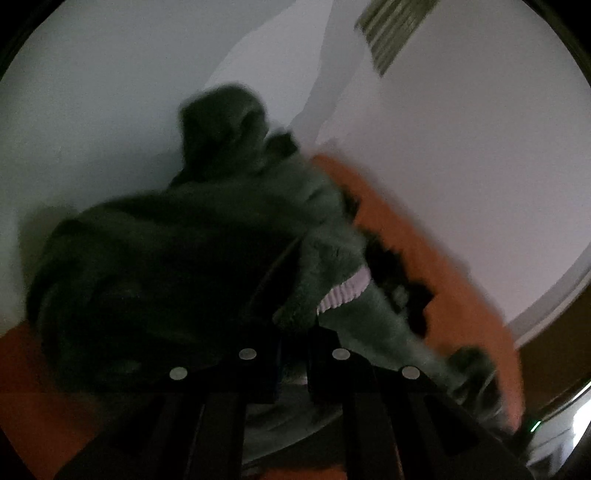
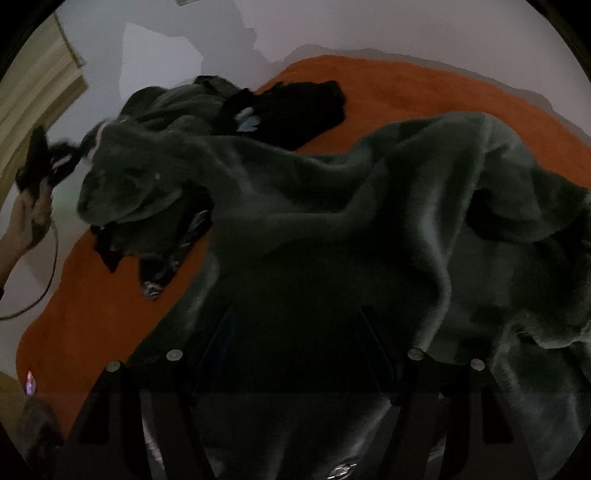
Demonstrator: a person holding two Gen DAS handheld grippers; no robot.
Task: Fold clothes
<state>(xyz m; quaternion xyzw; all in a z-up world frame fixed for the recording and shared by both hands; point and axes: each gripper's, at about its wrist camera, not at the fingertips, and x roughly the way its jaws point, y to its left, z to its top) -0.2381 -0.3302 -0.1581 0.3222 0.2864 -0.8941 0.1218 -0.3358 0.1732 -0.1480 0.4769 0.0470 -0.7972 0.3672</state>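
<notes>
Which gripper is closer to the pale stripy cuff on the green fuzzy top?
Left. The left gripper is just below the cuff, pinching the green top beside it. The right gripper is far across the top, jaws apart.

Dim room, pale grey wall (image 2: 332,26), orange bed cover (image 2: 424,85) — striped curtain (image 1: 395,26) at top

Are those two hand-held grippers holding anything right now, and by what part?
The left hand-held gripper pinches the dark green fleece garment near its pale ribbed cuff. The right hand-held gripper is open, with fleece draped between its fingers.
</notes>
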